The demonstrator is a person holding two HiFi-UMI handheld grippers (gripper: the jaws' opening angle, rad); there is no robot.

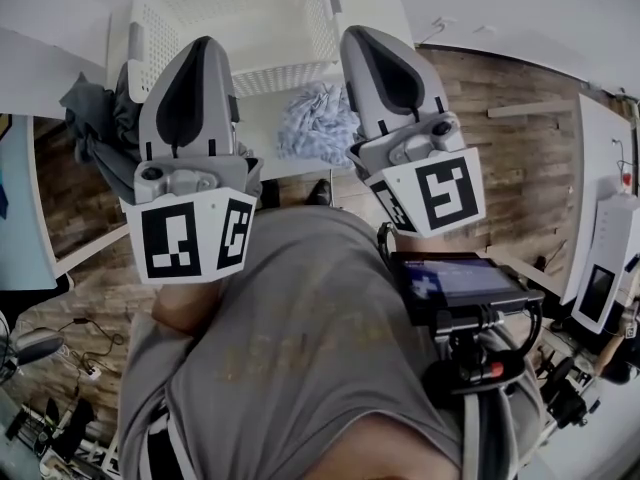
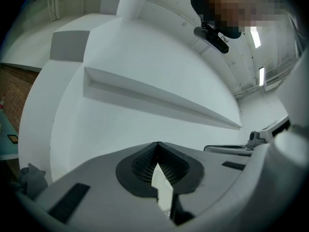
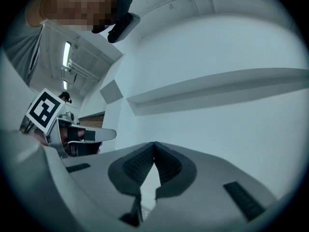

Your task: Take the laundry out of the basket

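The white mesh laundry basket [image 1: 158,20] stands on a white table [image 1: 262,136] at the top of the head view; no laundry shows inside it. A crumpled light blue cloth [image 1: 316,120] lies on the table in front of it. A dark grey garment [image 1: 95,120] hangs over the table's left edge and shows again as the grey garment [image 2: 30,179] at the lower left of the left gripper view. My left gripper [image 1: 205,44] is held up before the basket's left corner, shut and empty [image 2: 157,144]. My right gripper [image 1: 362,34] is at the basket's right corner, also shut and empty [image 3: 154,144].
Both gripper views face a white wall with a long ledge [image 2: 159,98]. Wood-pattern floor [image 1: 520,168] lies to the right of the table. White furniture [image 1: 610,208] stands at the far right, and cables and gear [image 1: 70,348] lie on the floor at the lower left.
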